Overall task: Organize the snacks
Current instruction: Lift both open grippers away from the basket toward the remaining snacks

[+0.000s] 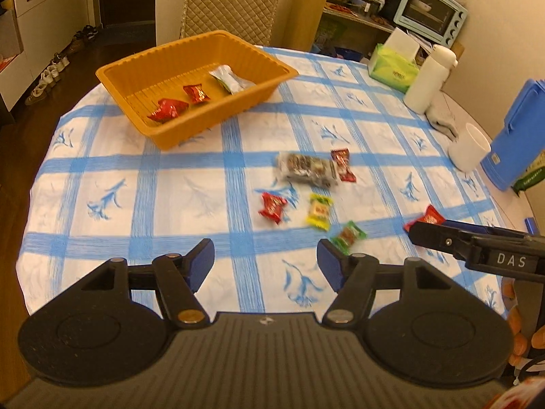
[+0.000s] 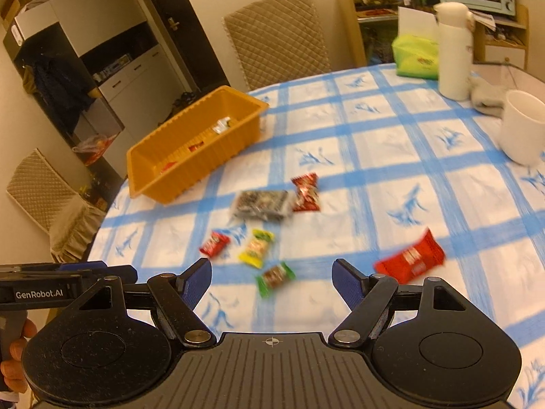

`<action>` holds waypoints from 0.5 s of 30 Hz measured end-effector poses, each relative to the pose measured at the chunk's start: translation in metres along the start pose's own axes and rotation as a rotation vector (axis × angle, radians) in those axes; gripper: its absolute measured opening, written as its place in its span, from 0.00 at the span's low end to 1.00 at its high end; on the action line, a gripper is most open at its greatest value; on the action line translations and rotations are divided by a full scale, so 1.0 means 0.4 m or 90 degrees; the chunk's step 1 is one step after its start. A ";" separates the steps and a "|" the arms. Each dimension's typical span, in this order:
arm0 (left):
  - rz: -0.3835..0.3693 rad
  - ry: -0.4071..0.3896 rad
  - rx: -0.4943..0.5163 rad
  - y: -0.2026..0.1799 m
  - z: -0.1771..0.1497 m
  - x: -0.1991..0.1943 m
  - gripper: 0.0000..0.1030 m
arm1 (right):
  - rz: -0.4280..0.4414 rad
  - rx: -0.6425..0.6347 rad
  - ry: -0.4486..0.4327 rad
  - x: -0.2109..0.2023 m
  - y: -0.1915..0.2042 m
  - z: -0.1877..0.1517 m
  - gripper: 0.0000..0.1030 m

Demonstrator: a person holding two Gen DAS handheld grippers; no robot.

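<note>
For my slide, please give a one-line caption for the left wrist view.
Open left tongs above checked tablecloth; six snacks loose, three already in orange basket.

A: Ahead of the left claw, the orange basket [image 1: 190, 78] looks like matt ribbed plastic.

B: The tablecloth [image 1: 190, 184] under both claws is soft cloth. The wrappers [image 1: 272, 207] just past the fingertips are glossy foil; the mug [image 2: 521, 126] is smooth white ceramic.

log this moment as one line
left gripper: open, empty | right gripper: open, empty | basket: three snacks | tablecloth: six loose
</note>
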State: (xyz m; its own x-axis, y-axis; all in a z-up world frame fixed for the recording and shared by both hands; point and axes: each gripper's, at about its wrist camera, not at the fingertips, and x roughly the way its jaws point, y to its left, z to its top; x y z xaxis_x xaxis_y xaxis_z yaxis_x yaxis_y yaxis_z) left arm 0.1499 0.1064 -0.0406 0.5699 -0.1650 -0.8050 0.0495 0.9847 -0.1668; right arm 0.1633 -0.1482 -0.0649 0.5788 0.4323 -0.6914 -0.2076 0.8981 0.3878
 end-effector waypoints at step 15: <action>0.002 0.010 0.009 -0.055 -0.056 -0.005 0.64 | -0.053 0.032 0.020 -0.061 -0.096 -0.083 0.75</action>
State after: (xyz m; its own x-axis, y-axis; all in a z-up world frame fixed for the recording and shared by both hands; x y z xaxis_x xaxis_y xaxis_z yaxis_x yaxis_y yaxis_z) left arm 0.1293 0.0836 -0.0482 0.5571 -0.1625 -0.8144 0.0593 0.9859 -0.1562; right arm 0.1310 -0.1904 -0.0829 0.5665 0.3598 -0.7413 -0.1193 0.9260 0.3582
